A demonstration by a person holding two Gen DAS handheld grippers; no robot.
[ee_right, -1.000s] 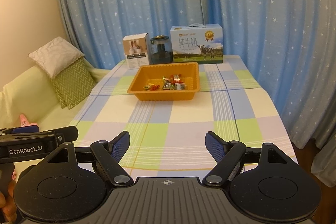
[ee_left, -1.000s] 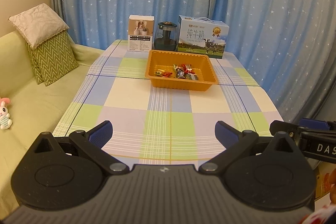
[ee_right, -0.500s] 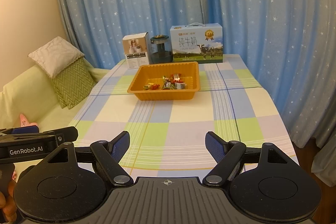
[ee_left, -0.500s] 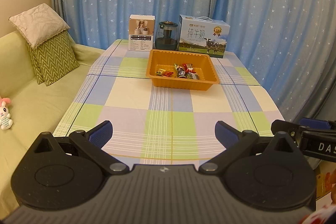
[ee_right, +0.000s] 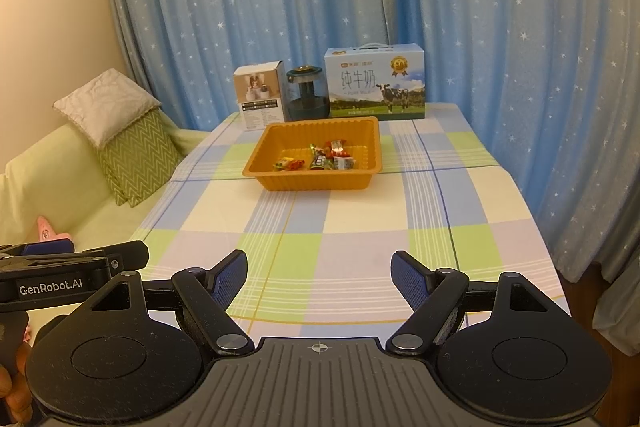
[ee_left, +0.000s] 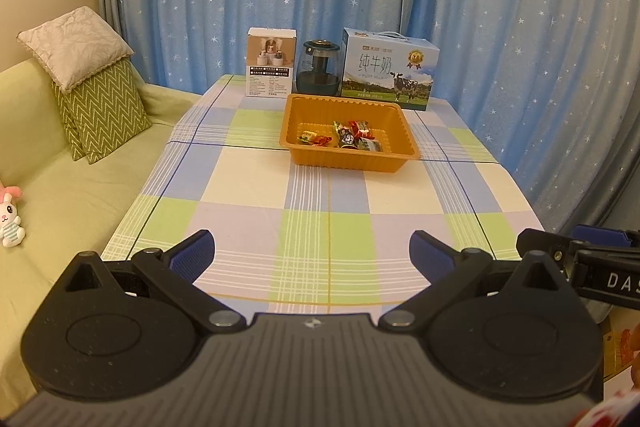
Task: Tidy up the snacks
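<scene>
Surface [ee_left: 328, 203]: rectangular, covered in a checked cloth of green, blue, lilac and cream. The broad stretch of cloth between the orange tray [ee_left: 296, 131] and the near edge carries nothing. Left of the tray, beyond the surface's long edge, a green sofa [ee_left: 80, 187] with two cushions [ee_left: 92, 83]. Right of the tray and behind it, blue star-print curtains [ee_right: 500, 47] hang close to the surface's edges.

Orange tray: ribbed plastic, set on the far half of the surface, roughly centred across its width. Snacks [ee_left: 344, 139]: several small wrapped pieces, gathered loosely inside the tray on its floor.

Behind the tray, along the far edge: a white product box [ee_left: 270, 63], a dark glass jar [ee_left: 318, 73] and a milk carton case [ee_left: 388, 67], in a row, left to right.

Left claw [ee_left: 312, 255]: fingers spread wide apart, holding nothing, poised over the near edge, well apart from the tray.

Right claw [ee_right: 319, 277]: fingers likewise wide apart, holding nothing, over the near edge, well apart from the tray.
</scene>
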